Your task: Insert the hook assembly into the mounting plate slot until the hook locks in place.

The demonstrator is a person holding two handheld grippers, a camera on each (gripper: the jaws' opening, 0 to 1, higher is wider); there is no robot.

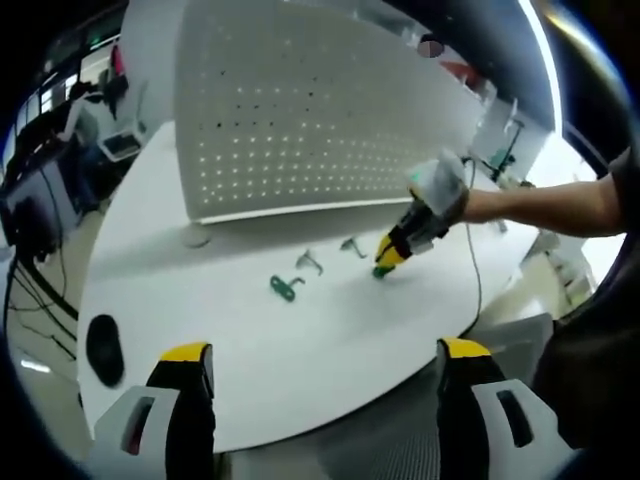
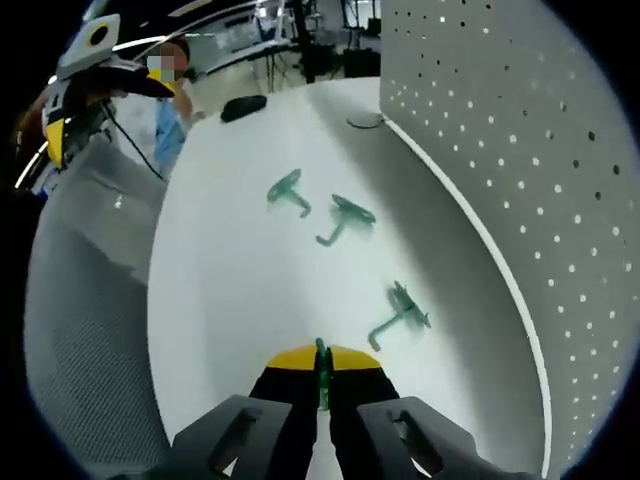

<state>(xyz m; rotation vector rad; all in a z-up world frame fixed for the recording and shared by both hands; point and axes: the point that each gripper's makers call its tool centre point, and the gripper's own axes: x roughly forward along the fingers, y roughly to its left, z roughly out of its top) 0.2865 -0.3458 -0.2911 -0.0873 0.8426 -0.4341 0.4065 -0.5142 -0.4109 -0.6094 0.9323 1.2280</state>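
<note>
R tongs (image 2: 322, 380) pinch thin green hook (image 2: 322, 372); L tongs (image 1: 325, 360) spread; 3 hooks (image 2: 399, 315) by perforated panel (image 2: 500, 130).

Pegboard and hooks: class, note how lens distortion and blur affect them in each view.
Left gripper view: the pegboard bows outward and the hooks look small and soft. Right gripper view: the pegboard's lower edge curves, the hooks are motion-smeared.

Bench (image 2: 230, 300) top: smooth matt white, prob. laminate. Perforated panel (image 2: 500, 140): matt pale grey, looks like metal. Hooks (image 2: 400, 312): green-tinted, slightly glossy. Hand-held gripper (image 2: 322, 385) tips: yellow/black plastic w/ matt finish.
</note>
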